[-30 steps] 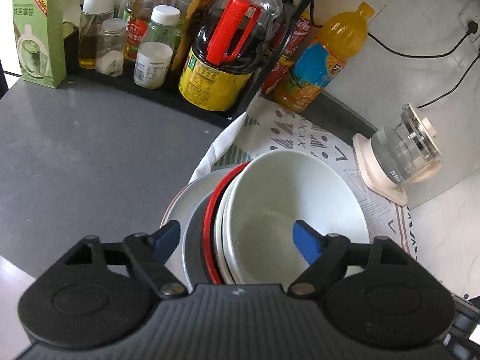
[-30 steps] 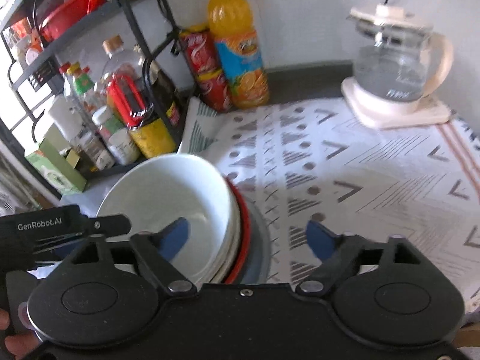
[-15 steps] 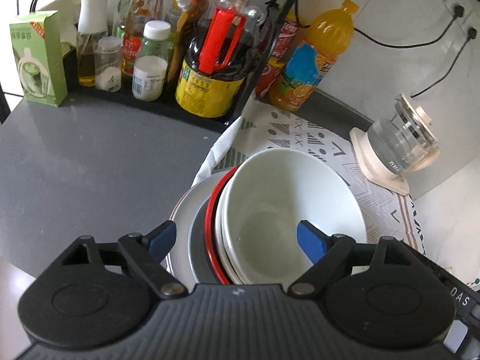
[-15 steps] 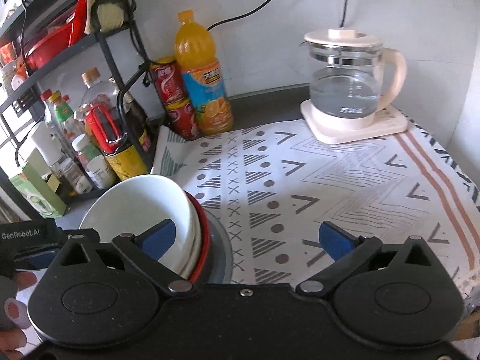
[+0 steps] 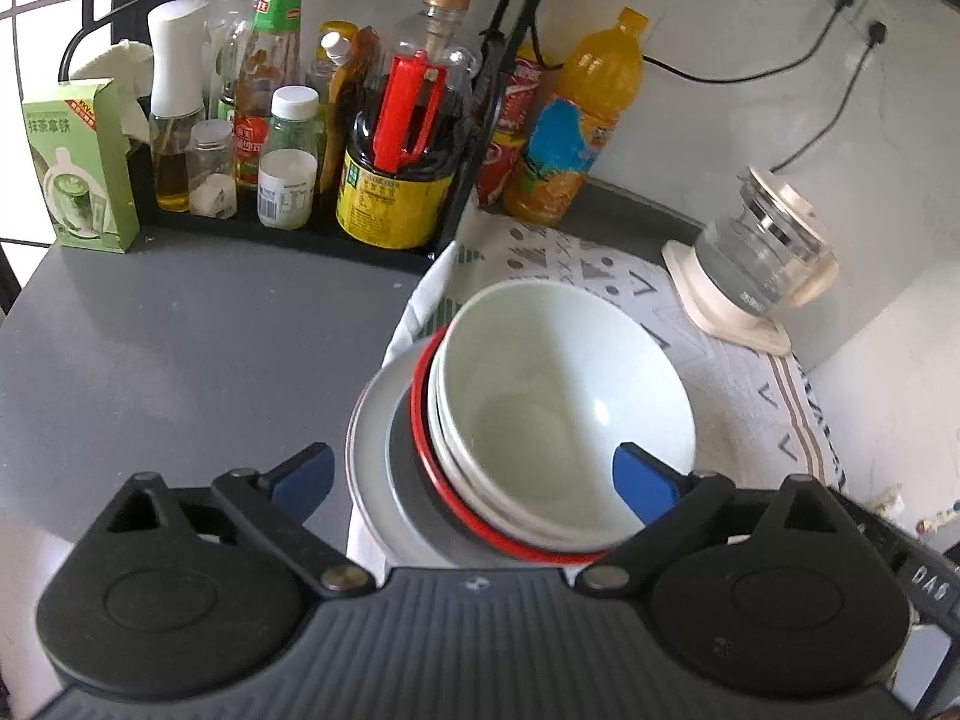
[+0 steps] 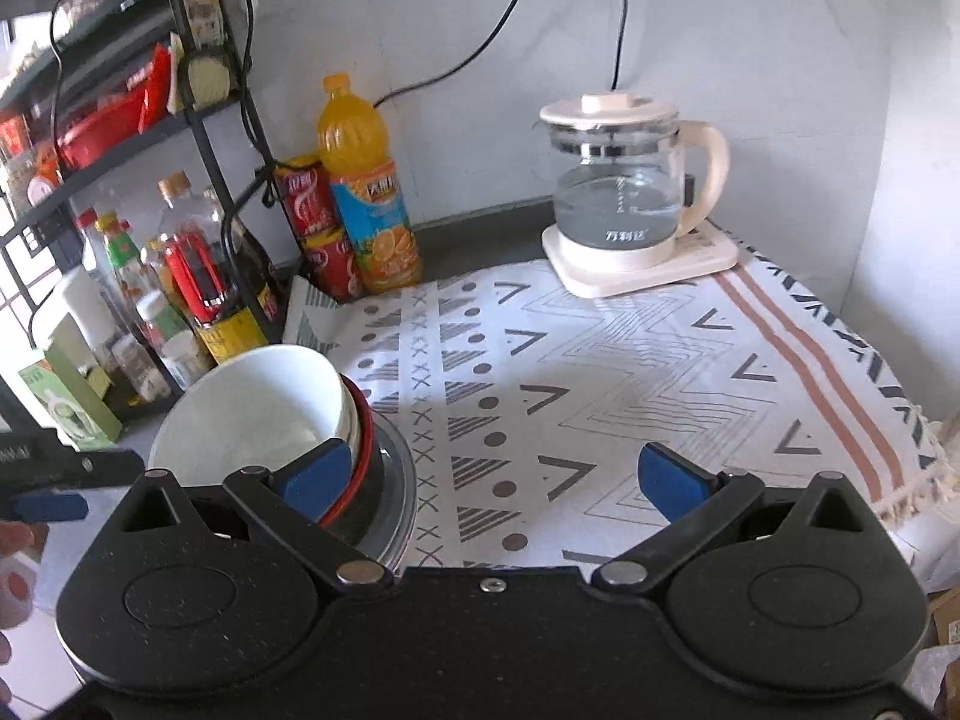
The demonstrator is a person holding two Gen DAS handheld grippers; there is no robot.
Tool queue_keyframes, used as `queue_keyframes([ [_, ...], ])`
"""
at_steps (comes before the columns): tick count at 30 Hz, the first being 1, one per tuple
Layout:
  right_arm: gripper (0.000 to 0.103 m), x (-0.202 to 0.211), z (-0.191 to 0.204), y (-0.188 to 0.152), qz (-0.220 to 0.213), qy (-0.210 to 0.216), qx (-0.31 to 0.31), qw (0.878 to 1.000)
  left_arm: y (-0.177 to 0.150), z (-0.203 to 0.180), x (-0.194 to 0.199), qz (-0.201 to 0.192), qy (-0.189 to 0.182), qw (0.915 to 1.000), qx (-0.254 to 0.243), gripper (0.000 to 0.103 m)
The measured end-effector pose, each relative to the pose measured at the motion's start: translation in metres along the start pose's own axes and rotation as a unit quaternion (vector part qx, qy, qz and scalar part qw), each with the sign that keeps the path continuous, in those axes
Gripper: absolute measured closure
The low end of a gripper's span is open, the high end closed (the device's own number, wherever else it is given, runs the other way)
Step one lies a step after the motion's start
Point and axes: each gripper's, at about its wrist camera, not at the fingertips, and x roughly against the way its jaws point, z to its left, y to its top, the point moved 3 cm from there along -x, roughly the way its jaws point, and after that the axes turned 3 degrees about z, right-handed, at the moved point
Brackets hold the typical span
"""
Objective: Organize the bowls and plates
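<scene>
I hold the left gripper (image 5: 474, 474) with its jaws spread wide and empty, directly over the stack: a white bowl (image 5: 564, 408) nested on a red-rimmed bowl (image 5: 420, 438) and a grey plate (image 5: 369, 456). The stack sits at the left edge of the patterned cloth (image 6: 630, 372). The right gripper (image 6: 492, 477) is also spread and empty; the stack lies at its left fingertip, bare cloth ahead. I judge the left gripper nearer and centred on the top bowl's rim.
</scene>
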Motion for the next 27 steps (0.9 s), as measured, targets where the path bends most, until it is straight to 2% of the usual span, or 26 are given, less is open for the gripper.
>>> queue_keyframes([
  [4, 0.0, 0.025, -0.003, -0.011, -0.016, -0.008, -0.015, 1.0, -0.007, -0.006, 0.017, -0.011, -0.008, 0.9993, -0.033, 0.001],
  [7, 0.0, 0.044, -0.001, -0.022, -0.032, -0.024, -0.003, 0.999, -0.013, -0.008, 0.031, -0.017, -0.016, 0.999, -0.039, 0.001],
  [12, 0.0, 0.071, -0.005, -0.034, -0.048, -0.027, -0.028, 0.998, -0.025, -0.012, 0.048, -0.01, -0.032, 0.9982, -0.049, 0.001],
  [15, 0.0, 0.085, 0.001, -0.041, -0.055, -0.038, -0.015, 0.998, -0.032, -0.015, 0.062, -0.015, -0.041, 0.9971, -0.062, 0.001],
  [19, 0.0, 0.108, 0.015, -0.05, -0.069, -0.033, 0.005, 0.997, -0.044, -0.016, 0.086, -0.028, -0.054, 0.9953, -0.076, 0.001],
  [27, 0.0, 0.136, 0.03, -0.068, -0.069, -0.022, -0.017, 0.997, -0.07, -0.009, 0.124, -0.04, -0.063, 0.9912, -0.109, 0.001],
])
